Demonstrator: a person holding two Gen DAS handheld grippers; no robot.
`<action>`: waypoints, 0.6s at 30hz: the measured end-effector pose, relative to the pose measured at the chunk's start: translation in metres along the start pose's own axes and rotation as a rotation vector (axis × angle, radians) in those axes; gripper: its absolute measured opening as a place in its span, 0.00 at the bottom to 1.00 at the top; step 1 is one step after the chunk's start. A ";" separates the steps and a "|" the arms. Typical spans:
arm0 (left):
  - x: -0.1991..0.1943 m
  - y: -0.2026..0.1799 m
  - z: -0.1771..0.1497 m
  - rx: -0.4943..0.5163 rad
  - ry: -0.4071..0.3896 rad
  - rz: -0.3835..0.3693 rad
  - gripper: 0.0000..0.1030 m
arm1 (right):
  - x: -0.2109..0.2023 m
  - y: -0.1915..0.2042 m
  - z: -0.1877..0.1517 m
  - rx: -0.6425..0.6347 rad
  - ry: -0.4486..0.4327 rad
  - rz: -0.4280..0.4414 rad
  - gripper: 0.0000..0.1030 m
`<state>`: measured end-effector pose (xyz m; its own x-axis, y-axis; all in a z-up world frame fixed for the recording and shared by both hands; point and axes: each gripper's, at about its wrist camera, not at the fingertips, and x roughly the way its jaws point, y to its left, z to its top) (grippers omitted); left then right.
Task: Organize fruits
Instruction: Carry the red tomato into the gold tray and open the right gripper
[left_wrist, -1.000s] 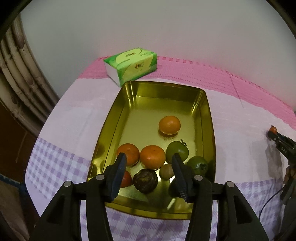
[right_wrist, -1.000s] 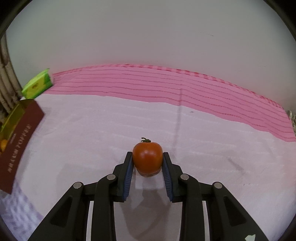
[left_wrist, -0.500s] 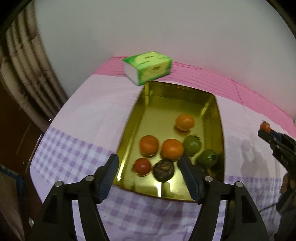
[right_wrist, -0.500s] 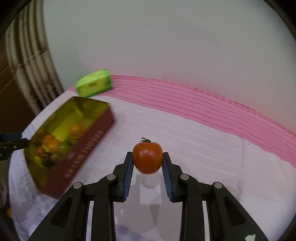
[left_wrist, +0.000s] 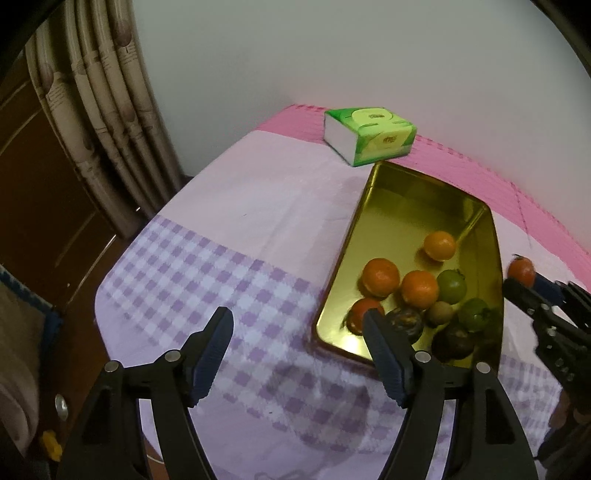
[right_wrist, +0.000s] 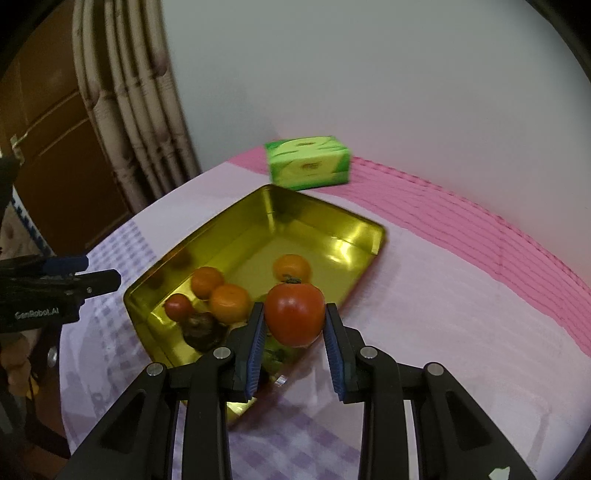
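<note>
A gold metal tray (left_wrist: 384, 214) (right_wrist: 258, 221) sits on the cloth-covered table and holds several fruits: oranges (left_wrist: 419, 289) (right_wrist: 229, 302), green fruits (left_wrist: 451, 286), a small red tomato (right_wrist: 178, 306) and dark round fruits (left_wrist: 405, 320). My right gripper (right_wrist: 294, 325) is shut on a red tomato (right_wrist: 294, 314) and holds it above the tray's near right edge; it also shows in the left wrist view (left_wrist: 521, 271). My left gripper (left_wrist: 299, 343) is open and empty, over the checked cloth left of the tray.
A green tissue box (left_wrist: 369, 134) (right_wrist: 308, 166) lies behind the tray on the pink strip by the wall. Curtains (left_wrist: 107, 110) and dark wood furniture (left_wrist: 37, 184) stand at the table's left edge. The checked cloth (left_wrist: 207, 273) covers the near side.
My right gripper carried the red tomato left, from the bare cloth to over the tray. My left gripper drew back and left, away from the tray, and its jaws opened wider.
</note>
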<state>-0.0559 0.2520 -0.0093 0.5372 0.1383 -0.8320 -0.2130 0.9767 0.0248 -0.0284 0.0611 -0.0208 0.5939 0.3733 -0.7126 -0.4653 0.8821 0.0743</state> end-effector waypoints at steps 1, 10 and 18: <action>0.000 0.000 -0.001 0.005 0.001 0.005 0.71 | 0.005 0.005 0.001 -0.003 0.007 0.000 0.27; -0.006 0.000 -0.005 0.023 -0.010 0.015 0.71 | 0.050 0.027 0.000 0.006 0.083 -0.047 0.27; -0.008 -0.006 -0.007 0.054 -0.021 0.003 0.71 | 0.057 0.032 0.000 -0.018 0.083 -0.100 0.29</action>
<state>-0.0651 0.2443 -0.0066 0.5539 0.1446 -0.8199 -0.1705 0.9836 0.0582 -0.0093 0.1110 -0.0590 0.5816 0.2581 -0.7715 -0.4185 0.9082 -0.0116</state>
